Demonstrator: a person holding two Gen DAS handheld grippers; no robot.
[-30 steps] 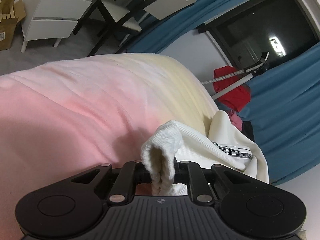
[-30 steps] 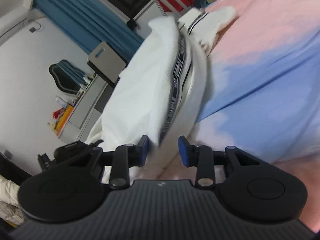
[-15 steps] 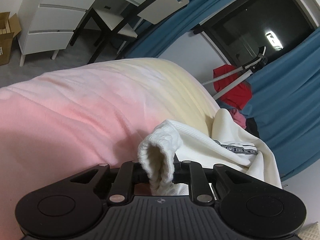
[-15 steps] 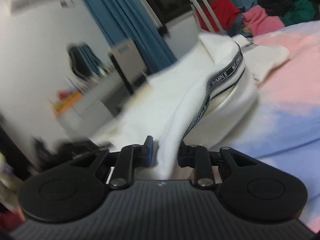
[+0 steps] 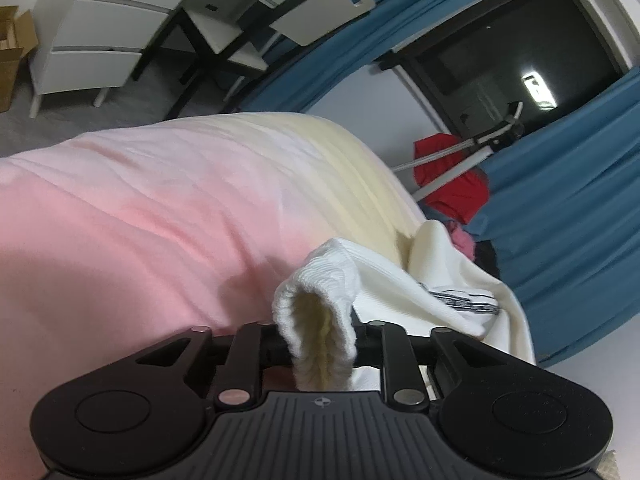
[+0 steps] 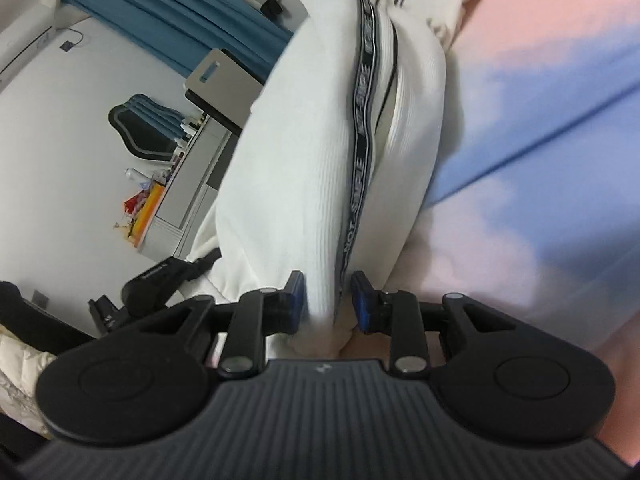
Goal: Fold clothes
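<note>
Closing right gripper [image 6: 326, 304] jaws pinched white garment [image 6: 316, 152] beside its lettered stripe; second earlier, they stood apart. Left gripper [image 5: 320, 340] kept cuff [image 5: 320, 300] clamped. Garment hung over bed [image 5: 160, 208] edge, ready for folding.

We see a bed [image 5: 168, 208] under a pink-to-yellow cover filling the middle. At ten o'clock stands a white drawer unit [image 5: 92, 44] on grey floor [image 5: 72, 120], a chair [image 5: 320, 12] at twelve. Blue curtains [image 5: 568, 216] frame a dark window [image 5: 500, 64] at two o'clock, reflecting a lamp.
</note>
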